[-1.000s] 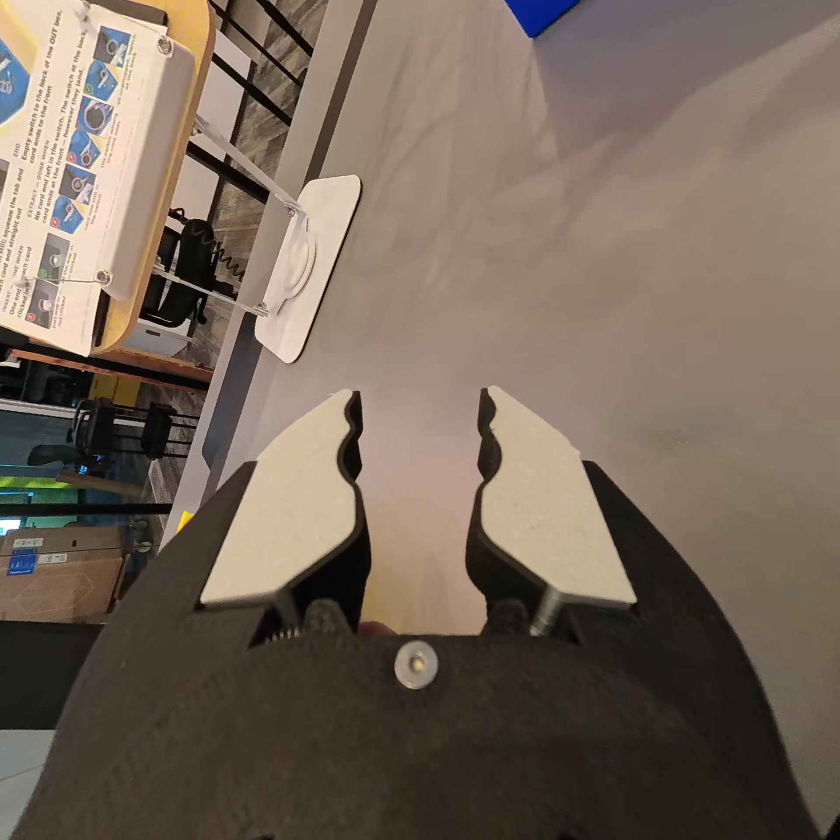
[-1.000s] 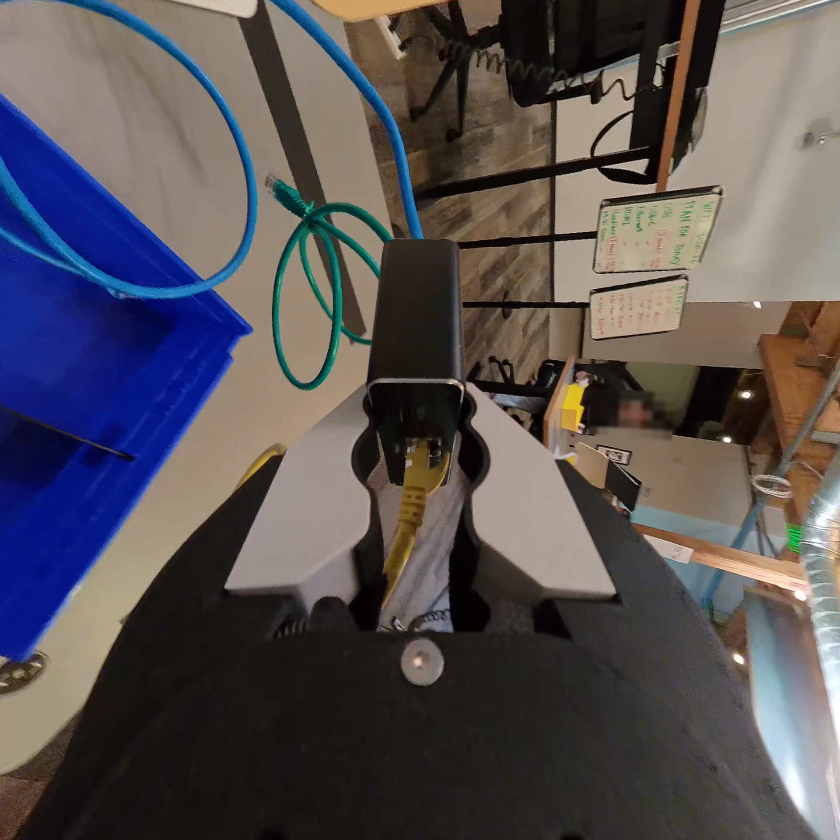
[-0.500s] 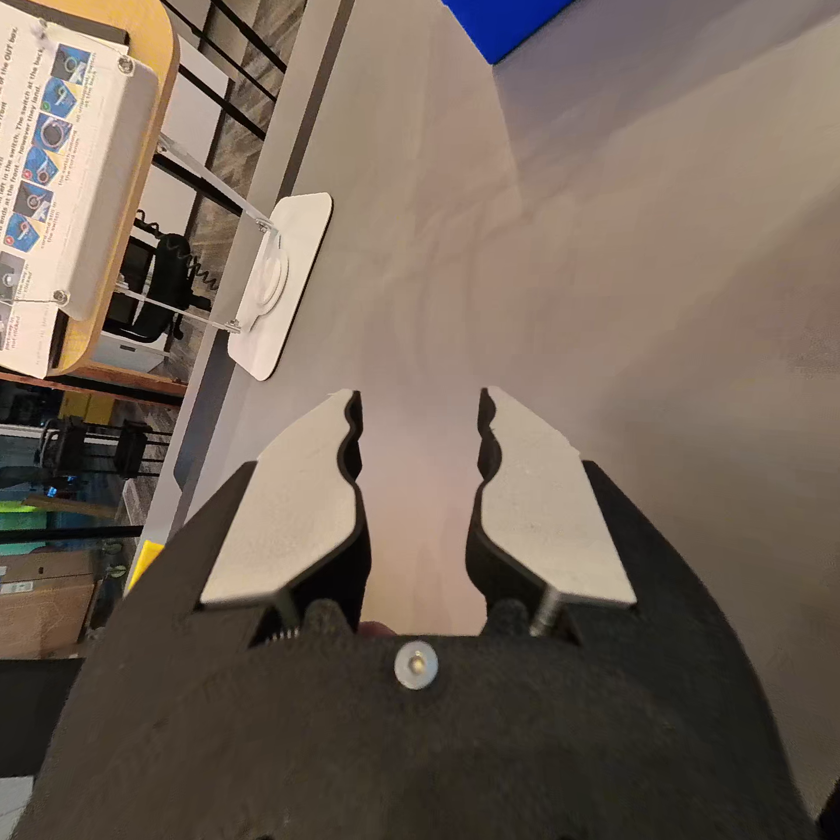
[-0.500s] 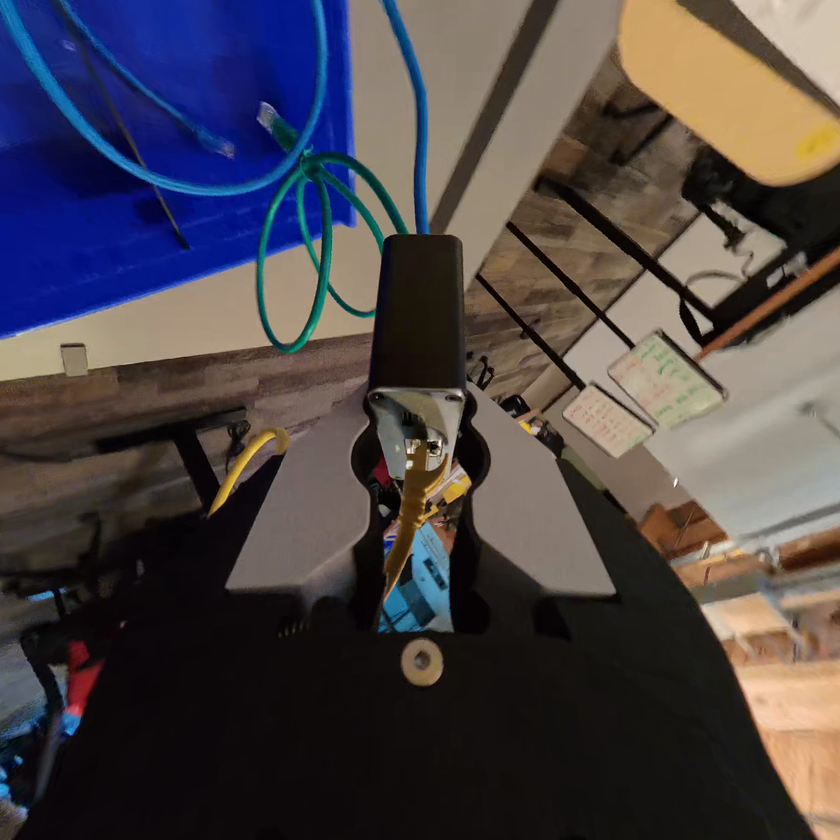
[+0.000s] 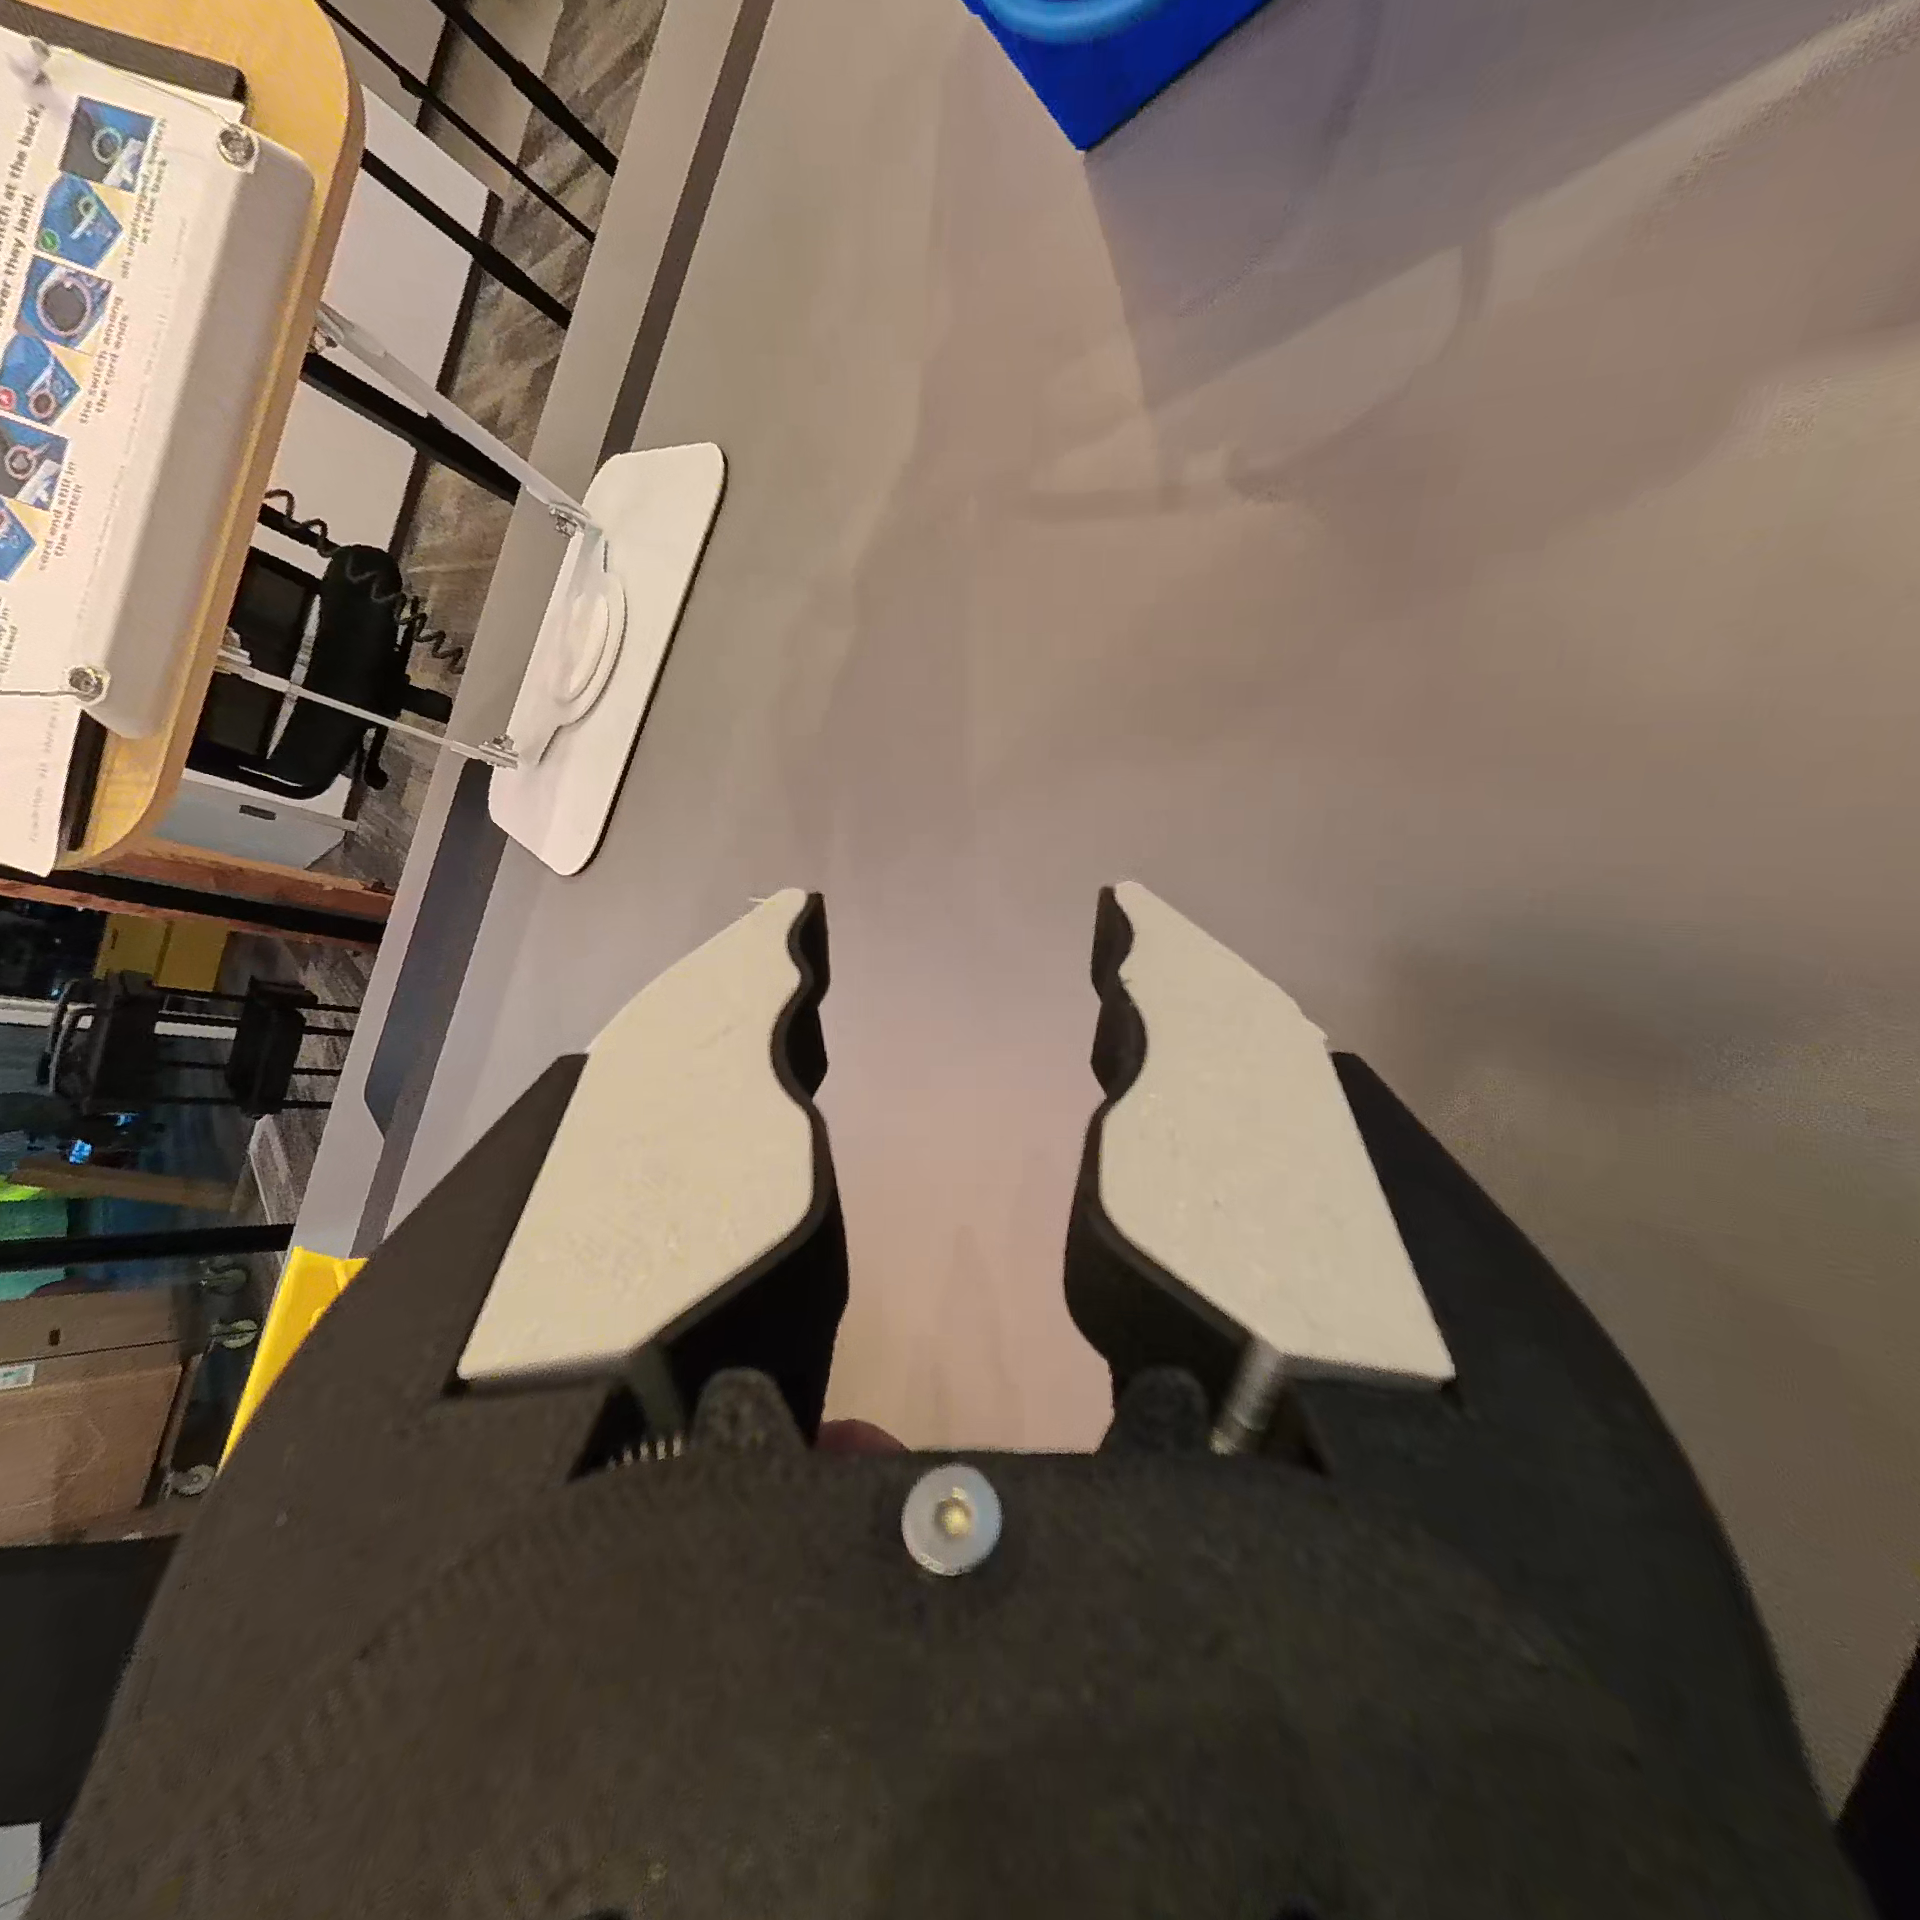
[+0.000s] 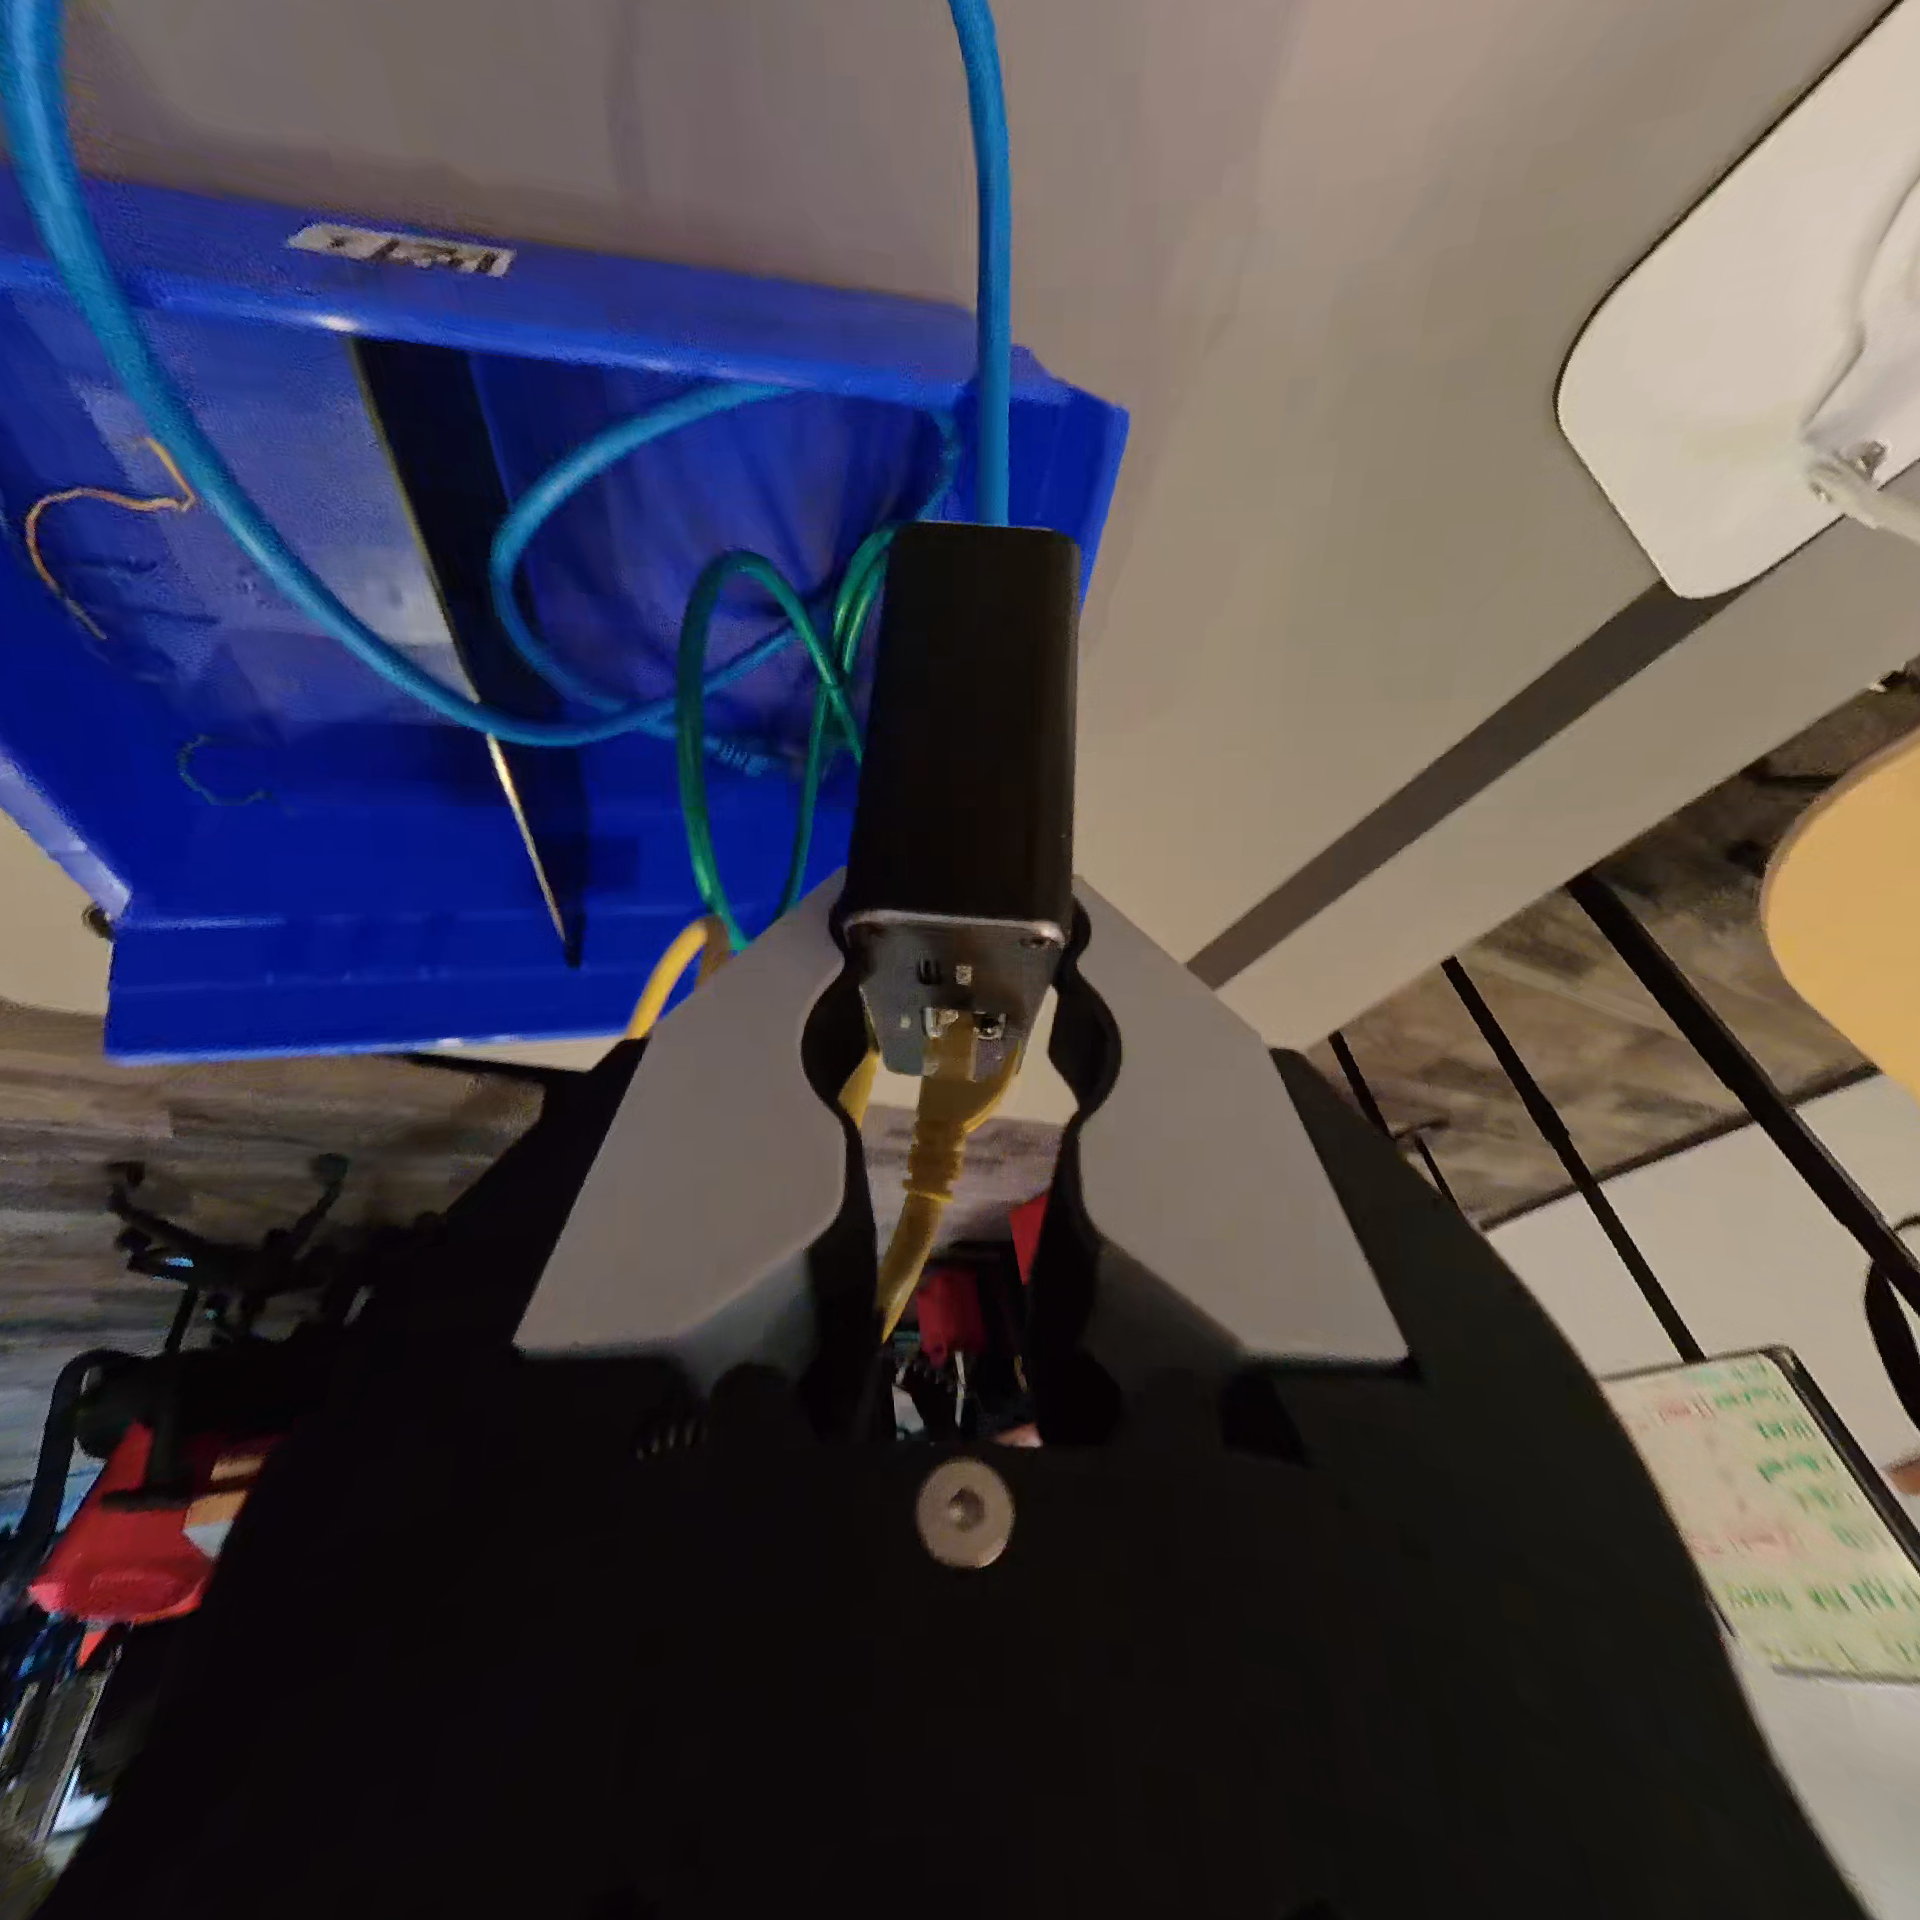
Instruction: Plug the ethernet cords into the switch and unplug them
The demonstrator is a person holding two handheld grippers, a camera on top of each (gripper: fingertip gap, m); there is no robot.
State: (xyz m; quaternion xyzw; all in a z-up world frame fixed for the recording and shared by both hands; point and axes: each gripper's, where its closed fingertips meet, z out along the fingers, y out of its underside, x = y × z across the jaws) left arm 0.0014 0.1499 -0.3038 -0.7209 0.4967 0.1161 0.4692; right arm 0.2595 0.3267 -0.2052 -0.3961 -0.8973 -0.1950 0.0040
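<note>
One grey table (image 5: 1351,623), serving as landmark. One blue bin (image 6: 312,831) stood on the table, divided by one dark partition. Two grippers: the left gripper (image 5: 961,914) hovered over bare tabletop with its jaws parted wide and nothing between them; the right gripper (image 6: 956,935) was clamped on the near end of one black switch (image 6: 966,727), held over the table's edge beside the bin. One white stand base (image 5: 613,655) sat at the table's edge. Three ethernet cords: one blue cord (image 6: 992,260) ran from the switch's far end and looped over the bin; one green cord (image 6: 696,727) hung coiled before the bin; one yellow cord (image 6: 930,1153) was plugged into the switch's near face.
</note>
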